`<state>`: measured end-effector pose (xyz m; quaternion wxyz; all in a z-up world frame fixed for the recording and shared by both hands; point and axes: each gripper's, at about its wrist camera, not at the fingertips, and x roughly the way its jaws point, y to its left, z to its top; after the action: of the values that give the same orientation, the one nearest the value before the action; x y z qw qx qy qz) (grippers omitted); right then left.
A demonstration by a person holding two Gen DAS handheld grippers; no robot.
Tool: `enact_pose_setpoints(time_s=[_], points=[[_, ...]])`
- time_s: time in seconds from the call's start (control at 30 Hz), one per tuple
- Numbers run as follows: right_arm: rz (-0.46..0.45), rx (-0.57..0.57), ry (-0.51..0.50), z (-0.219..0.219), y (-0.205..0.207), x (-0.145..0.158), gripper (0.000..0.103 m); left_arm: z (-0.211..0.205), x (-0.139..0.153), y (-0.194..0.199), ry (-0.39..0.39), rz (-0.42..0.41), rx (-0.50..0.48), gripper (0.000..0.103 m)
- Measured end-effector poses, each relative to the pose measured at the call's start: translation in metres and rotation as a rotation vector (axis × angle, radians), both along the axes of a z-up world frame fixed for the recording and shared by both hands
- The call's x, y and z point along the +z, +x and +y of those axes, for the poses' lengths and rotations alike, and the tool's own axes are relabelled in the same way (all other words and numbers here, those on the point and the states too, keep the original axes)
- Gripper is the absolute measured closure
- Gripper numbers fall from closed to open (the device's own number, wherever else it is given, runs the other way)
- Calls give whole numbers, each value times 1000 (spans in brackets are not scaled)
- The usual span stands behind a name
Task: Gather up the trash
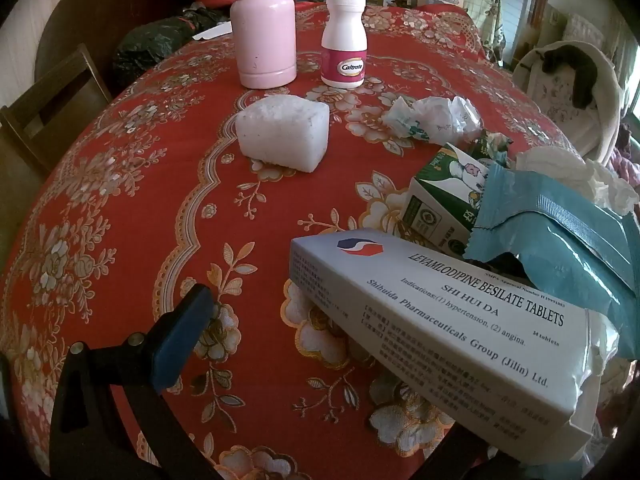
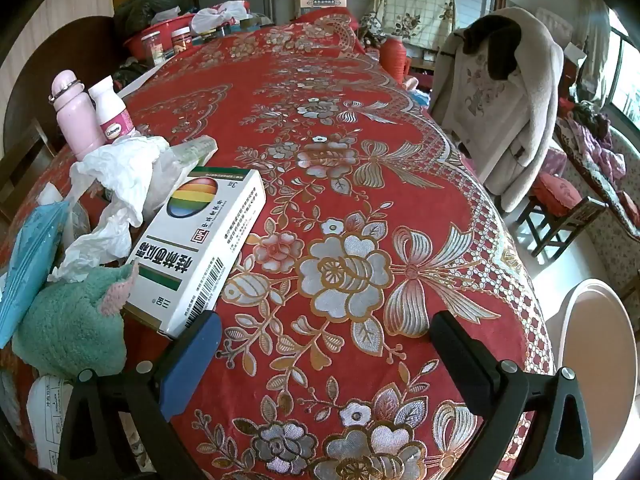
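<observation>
The white plastic bottle with a pink label (image 1: 344, 42) read "Caltrate"; the long grey-white cardboard box (image 1: 440, 320) read "LEVAMLODIPINE BESILATE TABLETS, SHI HUI DA".

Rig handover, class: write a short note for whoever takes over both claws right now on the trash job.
Left claw: open, empty; the tablet box sits partly between its jaws, not gripped.
Right claw: open, empty, over bare tablecloth.
Trash is heaped together: tablet box, teal wrapper, green carton, tissues, rainbow box.
Foam block lies apart. Pink flask and Caltrate bottle stand upright behind it.
Done: nothing visibly collected.
Left: pick up every piece; no bin visible.
</observation>
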<state>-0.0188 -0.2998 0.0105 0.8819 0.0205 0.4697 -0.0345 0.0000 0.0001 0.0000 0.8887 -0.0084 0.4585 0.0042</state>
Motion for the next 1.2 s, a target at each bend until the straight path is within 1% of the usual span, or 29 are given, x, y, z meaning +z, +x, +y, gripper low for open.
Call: enact_pose_setpoints(time_s=[0.13,0.2,0.3,0.4,0.43,0.47,0.53,0.67,0.8,0.97,1.2], points=[[1,0,2,0,0,0,0,2,1,-1,-7,28,-17,0],[26,16,6,0,1,1,0,6,2,-4,-7,55,-13,0],[78,61,9,0,0,3,0,9,10,-17,-20,86,27,1],[93,67,24,-4,-9,6,0,16,22,-39,-26,63,71,1],[81,64,36,-6,-21,7,0,17,30,-47,-24,47,90,1],[75,60,40,-6,-25,9,0,17,32,-48,-23,39,100,1],[58,53,48,-7,-35,22,0,18,48,-61,-35,7,128,1],[16,58,61,-11,-53,54,0,12,74,-85,-36,-55,147,1],[-33,63,91,-14,-69,82,0,-9,100,-109,-44,-106,135,1],[-138,89,93,-11,-94,120,0,-39,128,-138,-54,-176,110,1],[-243,136,89,-7,-127,157,0,-62,154,-169,-75,-241,100,1]])
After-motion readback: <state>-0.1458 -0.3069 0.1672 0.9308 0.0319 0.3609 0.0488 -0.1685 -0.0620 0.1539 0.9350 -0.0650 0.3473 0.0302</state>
